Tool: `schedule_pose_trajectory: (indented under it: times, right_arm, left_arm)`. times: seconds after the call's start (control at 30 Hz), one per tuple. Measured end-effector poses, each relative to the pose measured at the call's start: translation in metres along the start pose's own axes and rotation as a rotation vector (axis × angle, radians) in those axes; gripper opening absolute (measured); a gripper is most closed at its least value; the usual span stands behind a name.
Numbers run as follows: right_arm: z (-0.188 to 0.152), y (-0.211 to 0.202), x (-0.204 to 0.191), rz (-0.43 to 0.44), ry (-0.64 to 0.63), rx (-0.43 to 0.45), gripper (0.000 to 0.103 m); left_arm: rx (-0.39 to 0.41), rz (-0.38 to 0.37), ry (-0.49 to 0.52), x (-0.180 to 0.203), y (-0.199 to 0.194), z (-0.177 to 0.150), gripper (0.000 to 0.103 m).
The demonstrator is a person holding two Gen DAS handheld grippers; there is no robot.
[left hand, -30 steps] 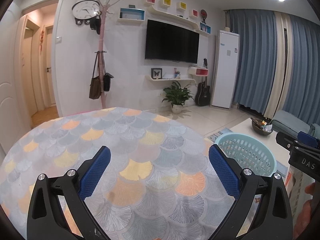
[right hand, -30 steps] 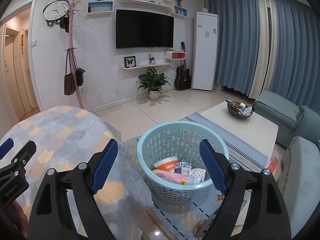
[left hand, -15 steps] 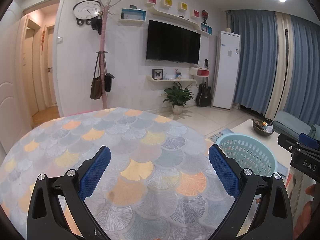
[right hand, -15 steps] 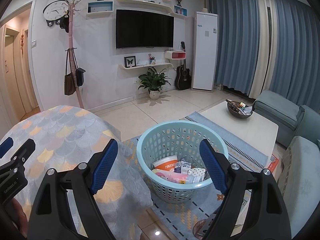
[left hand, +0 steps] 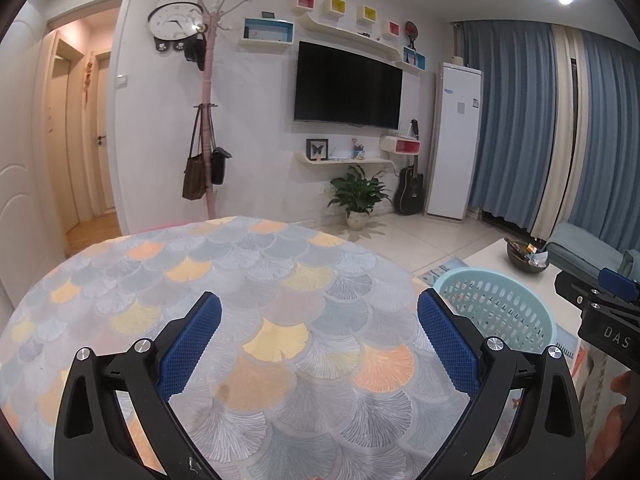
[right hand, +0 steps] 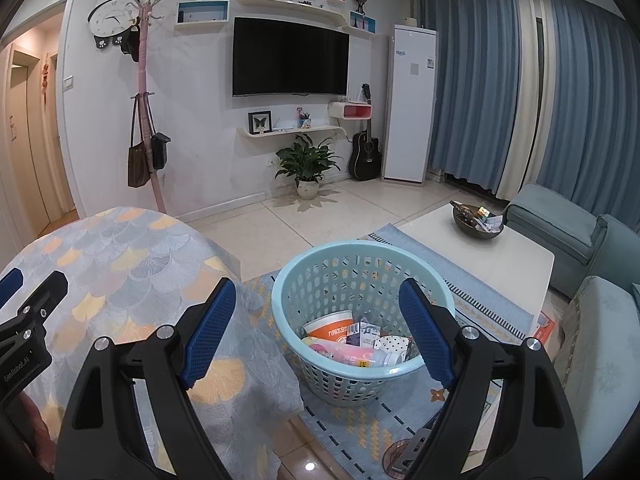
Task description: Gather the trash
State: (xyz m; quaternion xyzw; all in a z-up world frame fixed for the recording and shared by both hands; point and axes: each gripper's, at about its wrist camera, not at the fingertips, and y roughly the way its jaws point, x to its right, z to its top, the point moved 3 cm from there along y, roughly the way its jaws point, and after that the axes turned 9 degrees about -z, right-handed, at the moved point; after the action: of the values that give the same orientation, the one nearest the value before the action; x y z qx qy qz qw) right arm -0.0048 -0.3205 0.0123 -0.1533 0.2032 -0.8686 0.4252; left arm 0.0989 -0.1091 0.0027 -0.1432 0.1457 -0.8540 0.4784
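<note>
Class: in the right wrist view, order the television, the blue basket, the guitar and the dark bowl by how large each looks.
1. Blue basket, though its nearness inflates it
2. Television
3. Guitar and dark bowl: too alike to rank

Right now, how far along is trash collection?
Looks near done: basket on the rug holds a cup, cartons and wrappers. In hand: nothing; left tool and right tool are open. Left: no trash shows on the table.

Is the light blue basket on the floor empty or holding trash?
Holding trash: the basket contains an orange cup, cartons and wrappers.
</note>
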Motion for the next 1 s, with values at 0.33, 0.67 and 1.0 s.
schedule_pose_trajectory:
  times: [0.33, 0.67, 1.0]
  right_arm:
    - [-0.0009, 0.0000, 0.0003, -0.002, -0.005, -0.006, 0.079]
    - [-0.0007, 0.0023, 0.0016, 0.003, -0.007, -0.011, 0.079]
    - [-0.0005, 0.0047, 0.0016, 0.012, -0.007, -0.015, 0.079]
  left_arm:
    - [-0.004, 0.001, -0.004, 0.0012, -0.0001, -0.0008, 0.095]
    - [-0.007, -0.002, -0.006, 0.0027, -0.0009, -0.0011, 0.096]
    - [-0.007, 0.000, -0.005, 0.0017, -0.0010, -0.0010, 0.096]
